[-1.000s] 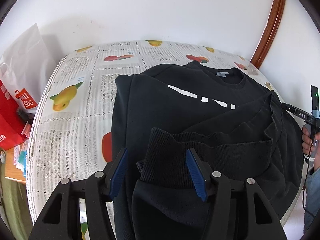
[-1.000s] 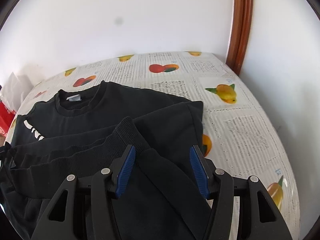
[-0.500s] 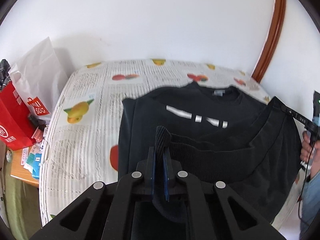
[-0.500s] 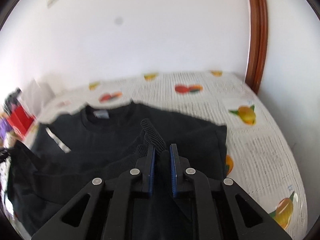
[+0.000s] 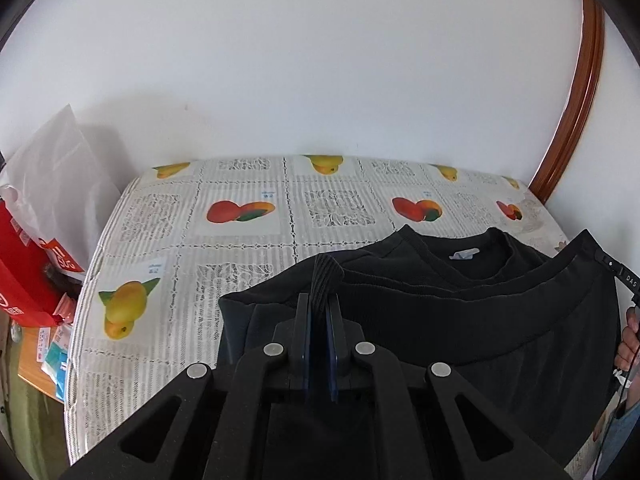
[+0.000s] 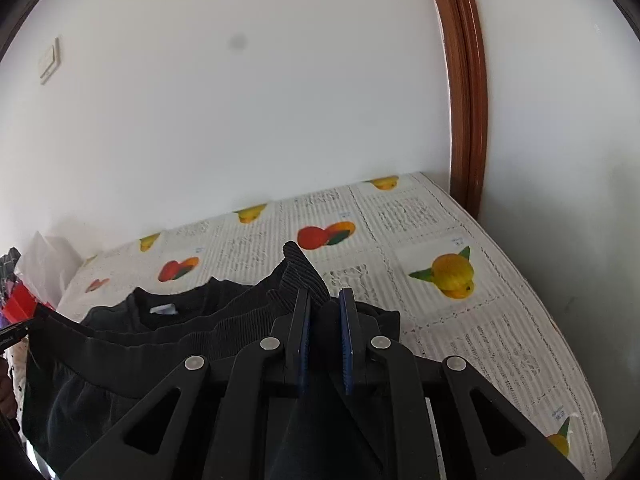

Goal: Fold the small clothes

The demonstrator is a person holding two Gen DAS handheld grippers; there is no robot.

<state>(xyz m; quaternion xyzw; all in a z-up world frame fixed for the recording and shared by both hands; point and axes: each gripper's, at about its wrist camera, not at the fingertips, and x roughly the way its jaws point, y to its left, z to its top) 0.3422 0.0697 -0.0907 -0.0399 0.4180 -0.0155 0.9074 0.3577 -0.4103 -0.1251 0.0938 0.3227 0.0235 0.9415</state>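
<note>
Sweatshirt: a black sweatshirt (image 5: 500, 320) lies on the surface straight ahead of both tongs, its ribbed hem lifted off the surface and stretched between them, neckline on the far side.
Neck label: a small pale tag (image 5: 464, 254) sits inside the collar, beyond the left tongs and to their right; its writing is too small to read.
Left tongs: the left tongs (image 5: 319, 308) are pinched narrow on one ribbed corner of the hem, which sticks up just past the blue pads.
Right tongs: the right tongs (image 6: 325, 308) have just been closing and now clamp the other ribbed corner (a thicker bunch, so a slim gap shows between the pads).
Writing on the tool: in the left wrist view the right tongs appear at the far right edge, with the letters "DAS" legible and the rest cut off; fingers of the person's hand (image 5: 630, 340) show just below.
Surface: a fruit-print cloth (image 5: 240, 248) covers the surface under and beyond the sweatshirt; small printed tags beside the fruit cannot be read.
Bags: well to the left of the left tongs stand a white bag (image 5: 56, 184) with a red patch of unreadable lettering and a red bag (image 5: 20, 276), both cut off by the frame.
Hidden: the front of the sweatshirt is covered by the raised hem.
</note>
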